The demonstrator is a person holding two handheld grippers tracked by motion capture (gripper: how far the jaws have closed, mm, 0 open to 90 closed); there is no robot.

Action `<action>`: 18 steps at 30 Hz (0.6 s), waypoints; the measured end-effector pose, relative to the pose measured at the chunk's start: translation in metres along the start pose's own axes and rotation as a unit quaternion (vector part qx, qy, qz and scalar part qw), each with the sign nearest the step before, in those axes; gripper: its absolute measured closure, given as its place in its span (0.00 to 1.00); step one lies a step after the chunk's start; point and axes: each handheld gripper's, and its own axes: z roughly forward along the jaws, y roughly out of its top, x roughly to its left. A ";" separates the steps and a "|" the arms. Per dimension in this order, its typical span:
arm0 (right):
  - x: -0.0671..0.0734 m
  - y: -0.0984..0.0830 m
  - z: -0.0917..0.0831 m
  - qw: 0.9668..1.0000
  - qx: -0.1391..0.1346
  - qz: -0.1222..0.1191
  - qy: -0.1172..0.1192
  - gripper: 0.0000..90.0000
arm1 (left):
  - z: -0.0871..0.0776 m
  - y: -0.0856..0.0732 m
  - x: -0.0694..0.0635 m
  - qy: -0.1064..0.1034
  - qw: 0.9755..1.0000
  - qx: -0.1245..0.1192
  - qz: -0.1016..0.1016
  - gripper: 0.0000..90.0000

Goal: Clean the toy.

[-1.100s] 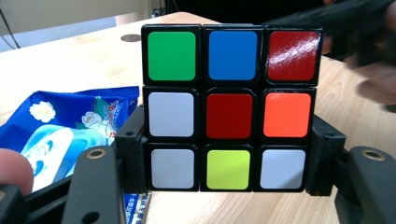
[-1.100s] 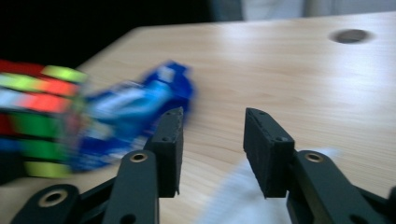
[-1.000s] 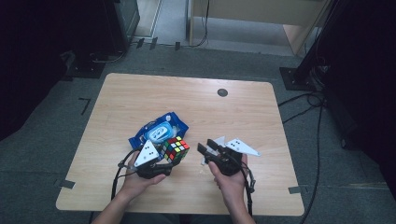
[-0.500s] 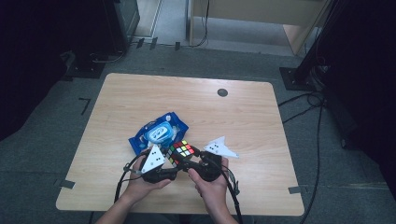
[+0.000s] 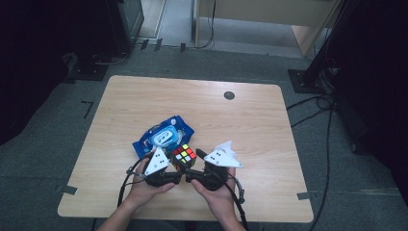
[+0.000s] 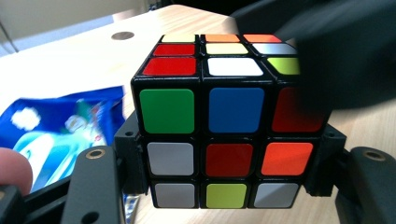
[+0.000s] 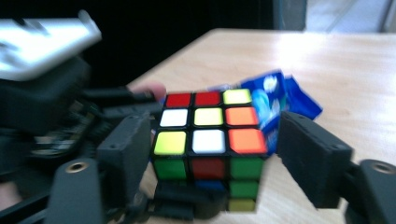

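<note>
Pale wooden table, apparently grey-carpeted floor

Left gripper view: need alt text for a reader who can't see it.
A scrambled puzzle cube sits clamped at its lower layers between the left gripper's two black jaws, close to the camera, above a light wooden table. A blue wipes packet lies behind it at left, and a blurred dark gripper part covers the cube's upper right corner.

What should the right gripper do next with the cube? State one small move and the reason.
Probably close the right gripper on the cube's top layer. Its jaws have just been opening and now straddle the cube with a gap at one pad, while the left gripper clamps the lower layers.
</note>
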 end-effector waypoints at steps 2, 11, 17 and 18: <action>-0.008 0.002 -0.009 1.000 -0.024 0.010 0.003 0.32 | -0.004 -0.001 0.013 0.004 0.999 -0.008 -0.037 0.38; -0.018 -0.039 0.016 0.999 0.052 -0.001 0.004 0.26 | -0.015 0.004 0.031 -0.016 0.994 -0.031 -0.106 0.38; 0.004 -0.038 0.034 0.999 0.026 -0.033 -0.002 0.24 | -0.009 0.004 0.018 -0.034 0.994 -0.020 -0.099 0.38; 0.006 -0.038 0.034 0.999 0.020 -0.040 -0.003 0.25 | -0.008 0.004 0.016 -0.037 0.994 -0.018 -0.099 0.38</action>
